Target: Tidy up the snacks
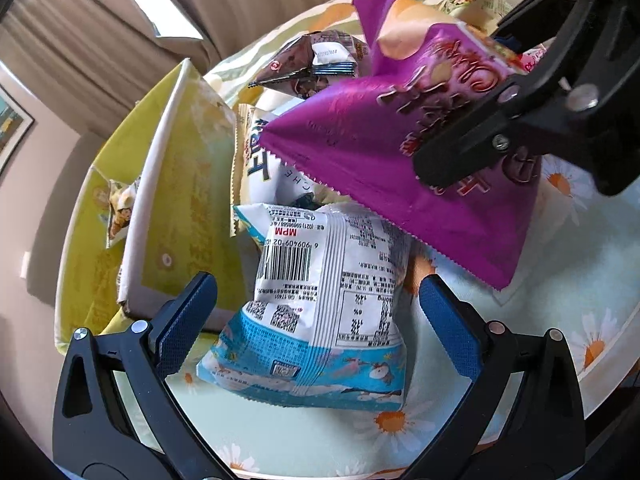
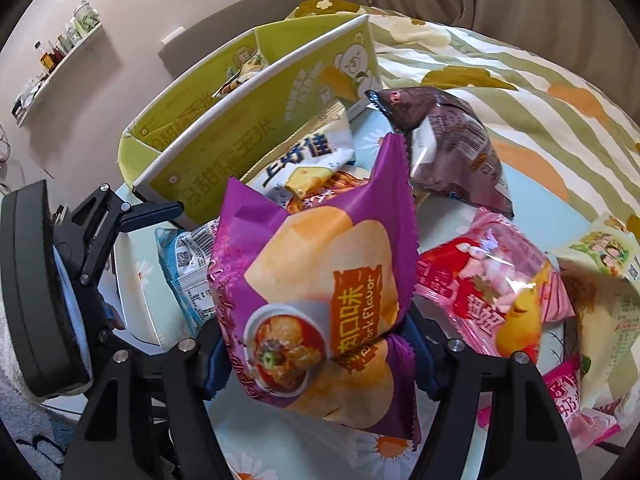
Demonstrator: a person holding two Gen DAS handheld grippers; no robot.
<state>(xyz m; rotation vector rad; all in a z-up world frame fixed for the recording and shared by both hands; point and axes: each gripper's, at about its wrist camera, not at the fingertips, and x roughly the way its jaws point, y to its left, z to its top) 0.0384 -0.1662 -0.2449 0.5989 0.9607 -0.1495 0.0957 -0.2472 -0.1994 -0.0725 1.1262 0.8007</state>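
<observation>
My right gripper [image 2: 320, 352] is shut on a purple chip bag [image 2: 316, 288] and holds it above the table; the bag also shows in the left wrist view [image 1: 400, 148], with the right gripper [image 1: 460, 160] clamped on it. My left gripper [image 1: 316, 312] is open around a blue-and-white snack bag [image 1: 320, 300] lying on the table, its pads apart from the bag's sides. A yellow-green cardboard box [image 2: 240, 120] stands open at the left; the left wrist view shows it too [image 1: 180, 200], with one small packet inside.
A brown bag [image 2: 452, 148], a white-and-yellow bag [image 2: 308, 160], pink bags [image 2: 488, 296] and a pale bag [image 2: 608, 288] lie on the daisy-print tablecloth [image 1: 560, 280]. A wall shelf with bottles [image 2: 56, 64] is at the far left.
</observation>
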